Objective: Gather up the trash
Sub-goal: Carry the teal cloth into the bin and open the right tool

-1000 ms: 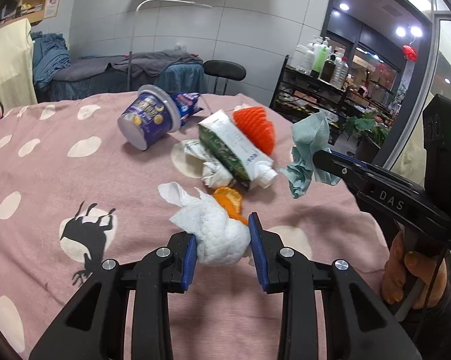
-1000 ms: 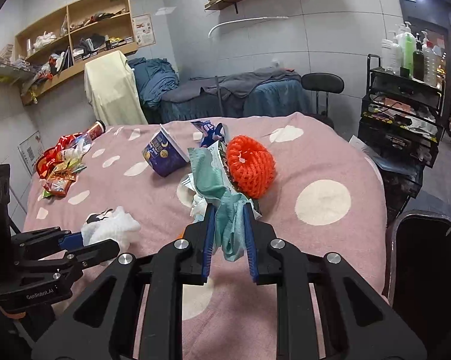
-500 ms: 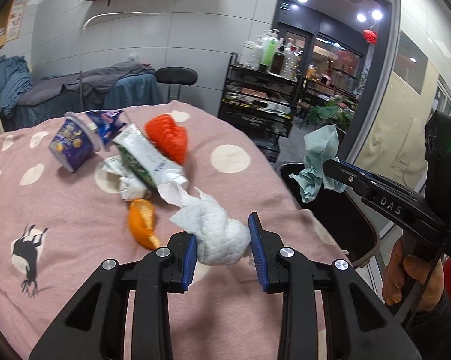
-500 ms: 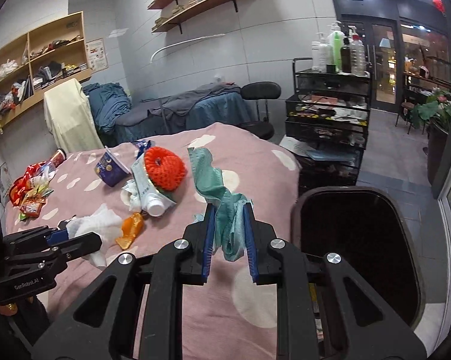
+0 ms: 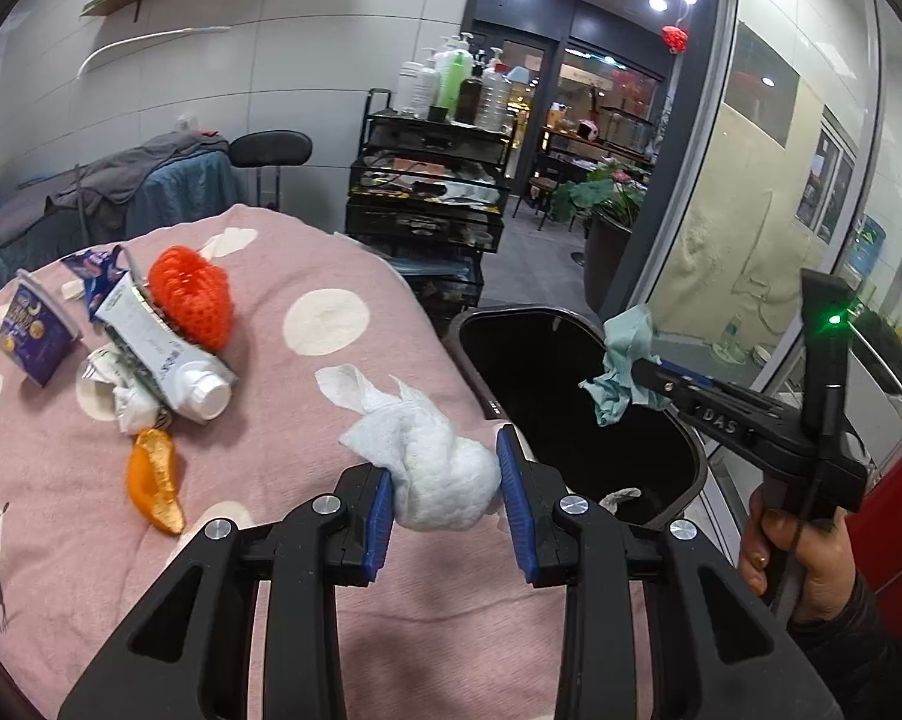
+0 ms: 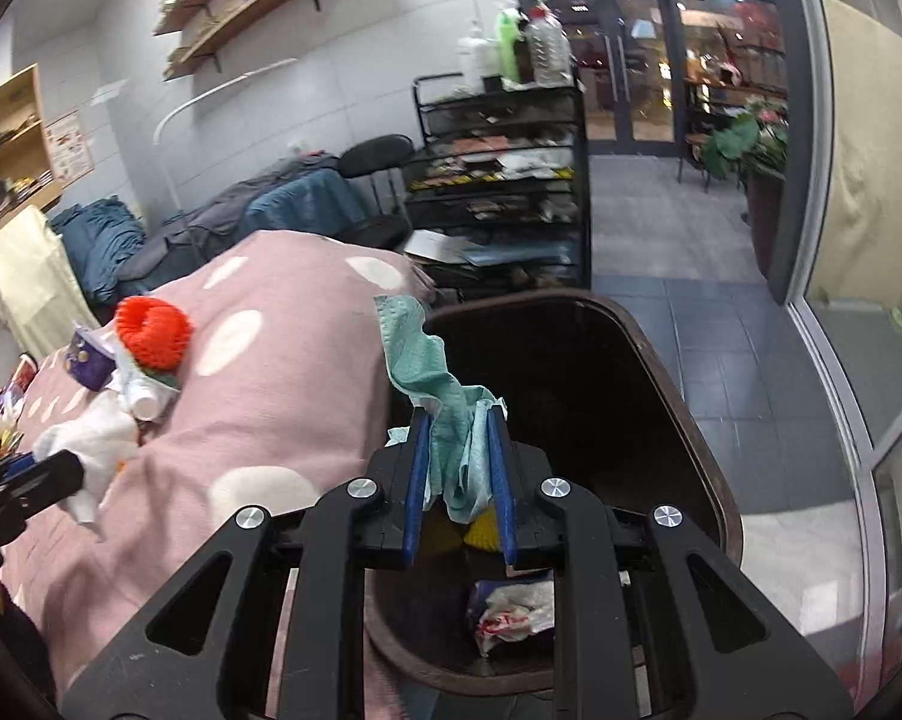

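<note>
Right gripper [image 6: 458, 468] clamps teal tissue [image 6: 444, 408] directly above bin [image 6: 712, 468] mouth; left gripper [image 5: 444, 495], clamping white tissue [image 5: 435, 468], over bed edge, farther.

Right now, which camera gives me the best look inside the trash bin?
The right wrist view: it looks down into the trash bin, showing crumpled wrappers at the bottom, partly behind the right gripper. The left wrist view shows the bin from the side, its inside mostly dark.
</note>
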